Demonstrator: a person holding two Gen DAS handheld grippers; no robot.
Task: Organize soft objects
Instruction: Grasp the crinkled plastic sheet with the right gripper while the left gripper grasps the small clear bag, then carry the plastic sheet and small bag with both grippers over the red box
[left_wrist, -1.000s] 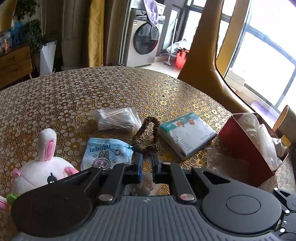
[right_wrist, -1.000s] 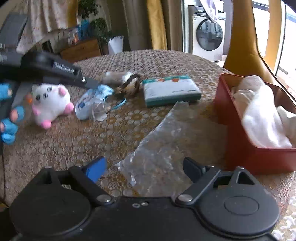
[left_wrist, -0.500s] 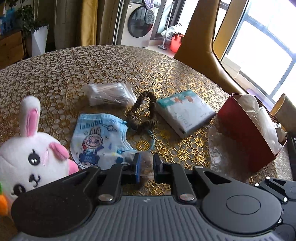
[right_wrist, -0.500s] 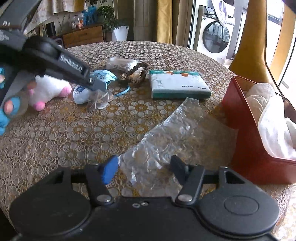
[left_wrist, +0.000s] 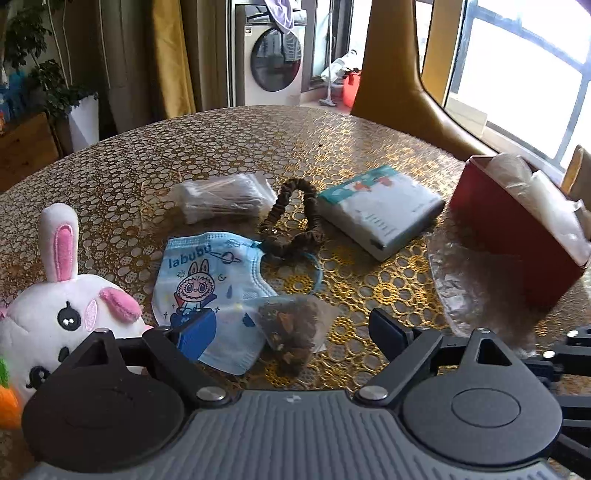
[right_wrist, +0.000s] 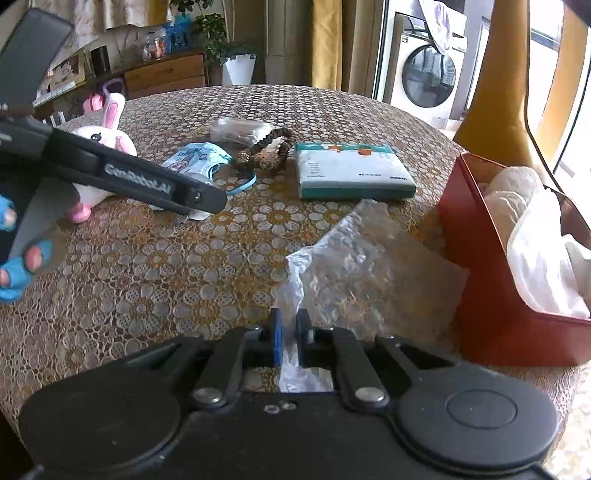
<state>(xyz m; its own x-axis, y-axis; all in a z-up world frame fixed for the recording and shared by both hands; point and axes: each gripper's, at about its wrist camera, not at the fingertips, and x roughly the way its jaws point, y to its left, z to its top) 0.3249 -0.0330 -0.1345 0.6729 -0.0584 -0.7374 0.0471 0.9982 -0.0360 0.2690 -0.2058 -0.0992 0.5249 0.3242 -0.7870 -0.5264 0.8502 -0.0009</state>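
Note:
My left gripper (left_wrist: 291, 332) is open over a small clear packet (left_wrist: 295, 328) lying on a blue labubu mask (left_wrist: 210, 280). A white plush rabbit (left_wrist: 62, 310) sits to its left. A brown scrunchie (left_wrist: 291, 221), a bag of swabs (left_wrist: 221, 197) and a tissue pack (left_wrist: 380, 208) lie beyond. My right gripper (right_wrist: 289, 341) is shut on the near edge of a clear plastic bag (right_wrist: 362, 258) beside a red box (right_wrist: 491, 280) holding white cloth (right_wrist: 535, 243). The left gripper's finger (right_wrist: 140, 181) shows in the right wrist view.
The round table (left_wrist: 184, 147) has a gold lace cover. A yellow chair (left_wrist: 399, 74) stands behind the red box (left_wrist: 517, 236). A washing machine (left_wrist: 273, 62), a plant (left_wrist: 55, 96) and a wooden cabinet (right_wrist: 166, 74) are in the background.
My left gripper opened and let the small packet drop onto the mask. My right gripper closed on the edge of the clear plastic bag.

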